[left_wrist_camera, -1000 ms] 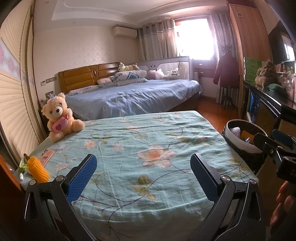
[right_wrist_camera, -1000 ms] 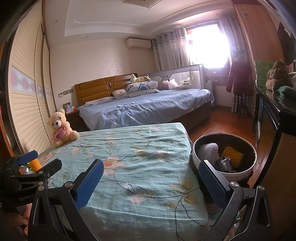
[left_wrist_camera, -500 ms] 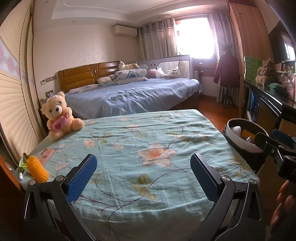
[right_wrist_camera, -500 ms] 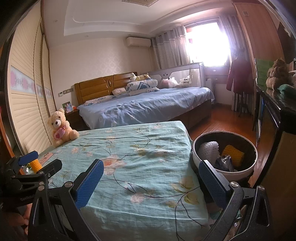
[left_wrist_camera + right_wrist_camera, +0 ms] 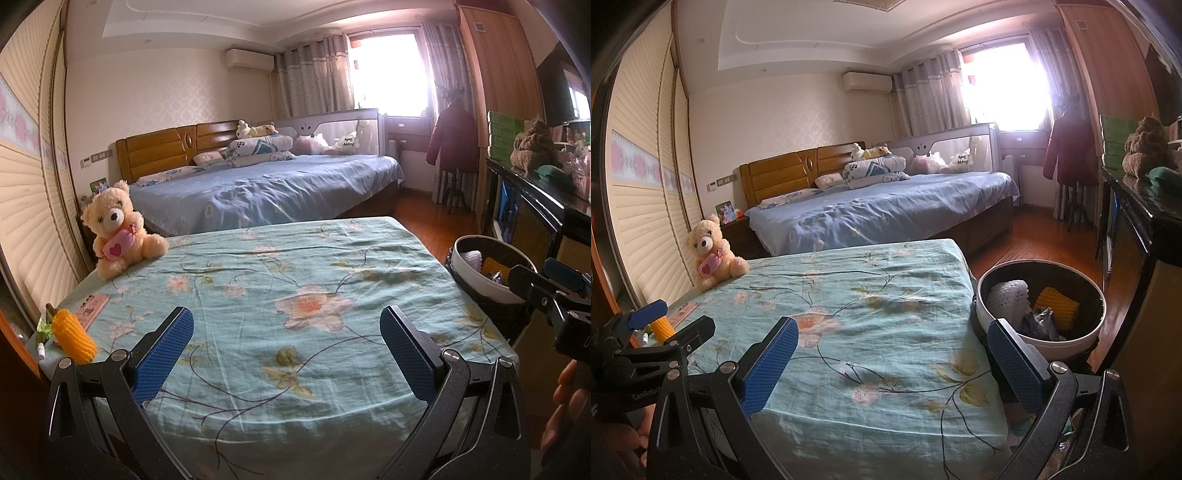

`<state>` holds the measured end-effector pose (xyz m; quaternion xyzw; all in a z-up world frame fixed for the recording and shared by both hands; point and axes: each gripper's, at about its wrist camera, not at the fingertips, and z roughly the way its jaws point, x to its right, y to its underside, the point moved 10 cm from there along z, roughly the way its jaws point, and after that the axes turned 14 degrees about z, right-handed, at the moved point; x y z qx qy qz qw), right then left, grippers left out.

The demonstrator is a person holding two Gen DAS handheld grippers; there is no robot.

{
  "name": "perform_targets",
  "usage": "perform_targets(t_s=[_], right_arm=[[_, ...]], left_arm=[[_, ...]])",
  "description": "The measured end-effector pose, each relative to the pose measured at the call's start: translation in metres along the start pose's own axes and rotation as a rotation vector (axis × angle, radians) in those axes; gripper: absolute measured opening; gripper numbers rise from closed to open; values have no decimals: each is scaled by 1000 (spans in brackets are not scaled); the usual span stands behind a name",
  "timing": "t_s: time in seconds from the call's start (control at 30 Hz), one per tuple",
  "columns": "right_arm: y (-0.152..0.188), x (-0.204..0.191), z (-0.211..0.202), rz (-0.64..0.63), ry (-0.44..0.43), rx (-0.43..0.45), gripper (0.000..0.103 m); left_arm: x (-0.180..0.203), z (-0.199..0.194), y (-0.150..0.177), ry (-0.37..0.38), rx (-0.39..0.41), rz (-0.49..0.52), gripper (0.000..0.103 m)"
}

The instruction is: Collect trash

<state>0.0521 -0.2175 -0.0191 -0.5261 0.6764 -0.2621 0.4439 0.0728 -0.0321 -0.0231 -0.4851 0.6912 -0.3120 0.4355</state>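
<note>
A round trash bin (image 5: pixel 1039 343) with a white rim stands on the floor at the right side of the floral-sheeted table (image 5: pixel 871 295); it holds a white mesh piece (image 5: pixel 1008 299), a yellow mesh piece (image 5: pixel 1054 308) and a dark wrapper (image 5: pixel 1039 325). It also shows in the left wrist view (image 5: pixel 480 273). A yellow foam mesh piece (image 5: pixel 74 336) lies at the table's near left corner beside a green wrapper (image 5: pixel 44 325). My left gripper (image 5: pixel 286 350) is open and empty over the table's front edge. My right gripper (image 5: pixel 892 360) is open and empty, near the bin.
A teddy bear (image 5: pixel 116 229) sits at the table's far left. A pink card (image 5: pixel 92 306) lies near the yellow mesh. A large blue bed (image 5: pixel 266 192) stands behind. A dark cabinet (image 5: pixel 535 218) lines the right wall. Louvred wardrobe doors (image 5: pixel 26 206) run along the left.
Both grippers have stayed open and nearly still; the views have shifted only slightly.
</note>
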Motion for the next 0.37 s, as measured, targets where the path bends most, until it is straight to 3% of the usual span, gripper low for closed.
perform_targets(t_s=[0.37], right_arm=[[5,4,13,3,6,-29,103]], left_arm=[[-3,13,4,10,-26,-6,103]])
